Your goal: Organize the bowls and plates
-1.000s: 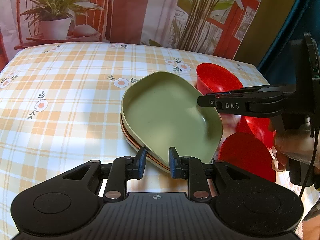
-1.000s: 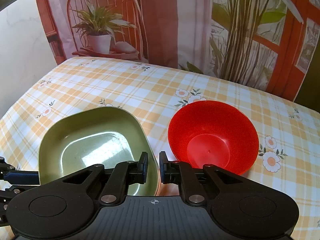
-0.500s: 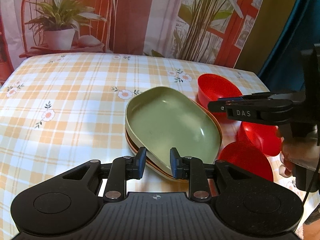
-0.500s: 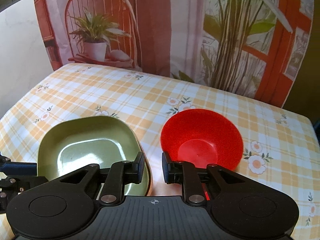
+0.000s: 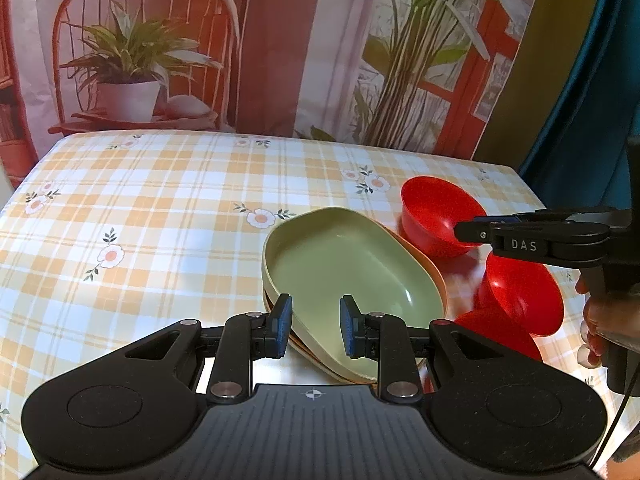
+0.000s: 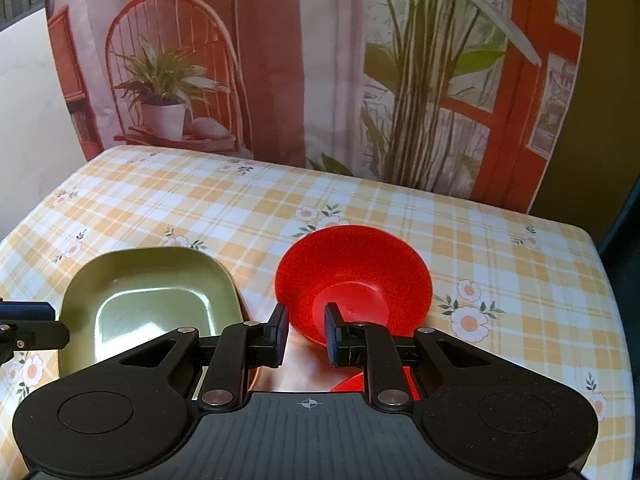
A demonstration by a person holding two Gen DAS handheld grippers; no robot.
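The plates (image 5: 352, 280) sit stacked by the red bowls (image 5: 436, 216), while both grippers (image 5: 314, 326) (image 6: 306, 332), slightly parted, grasp nothing.

Warm daylight glares off the checked tablecloth (image 5: 168, 216) left of the green dish (image 5: 344, 272), both views sharp, bending and darkening towards the corners.

Ahead of the left gripper (image 5: 313, 322), itself matt black plastic with ribbed housing and small shiny metal pivots, the green plate (image 5: 348, 272) looks like smooth plastic with a soft sheen. Beyond the right gripper (image 6: 306, 330), the red bowl (image 6: 354, 280) is glossy, faintly speckled plastic, on a smooth, slightly shiny checked tablecloth (image 6: 240, 216).
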